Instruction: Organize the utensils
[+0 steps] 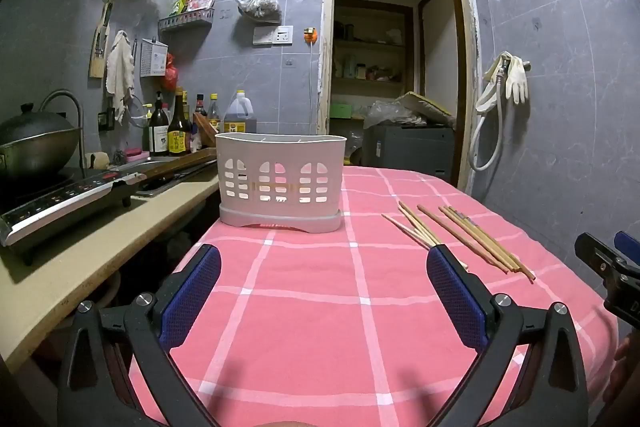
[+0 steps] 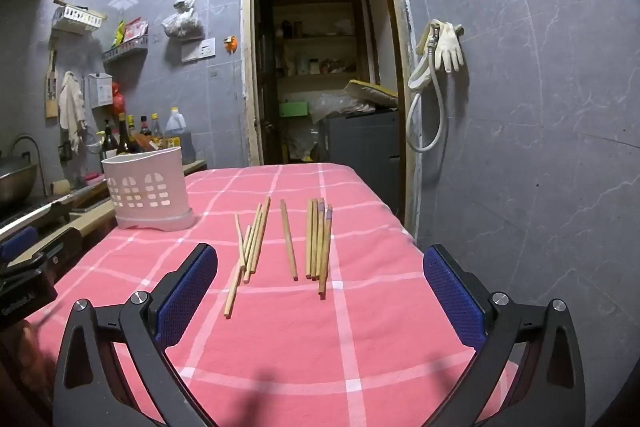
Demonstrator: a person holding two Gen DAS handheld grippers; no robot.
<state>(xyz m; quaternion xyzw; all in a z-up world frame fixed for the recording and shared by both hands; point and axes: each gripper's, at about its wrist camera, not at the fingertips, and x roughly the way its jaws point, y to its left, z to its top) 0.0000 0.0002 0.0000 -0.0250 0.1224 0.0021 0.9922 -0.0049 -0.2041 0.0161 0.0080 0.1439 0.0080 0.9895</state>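
Observation:
Several wooden chopsticks (image 2: 288, 243) lie loose in small groups on the pink checked tablecloth (image 2: 360, 327), ahead of my right gripper (image 2: 320, 271), which is open with nothing between its blue pads. In the left wrist view the same chopsticks (image 1: 468, 239) lie to the right. A white perforated utensil holder (image 1: 280, 183) stands upright at the cloth's far left edge, straight ahead of my open, empty left gripper (image 1: 324, 267). The utensil holder (image 2: 148, 191) appears far left in the right wrist view. The left gripper (image 2: 24, 267) shows at that view's left edge.
A beige counter (image 1: 100, 251) left of the table carries an induction cooker (image 1: 68, 199), a wok (image 1: 36, 143) and several sauce bottles (image 1: 180, 127). Behind the table is an open doorway (image 1: 396, 67). A tiled wall with a hose and gloves (image 2: 440, 67) closes the right side.

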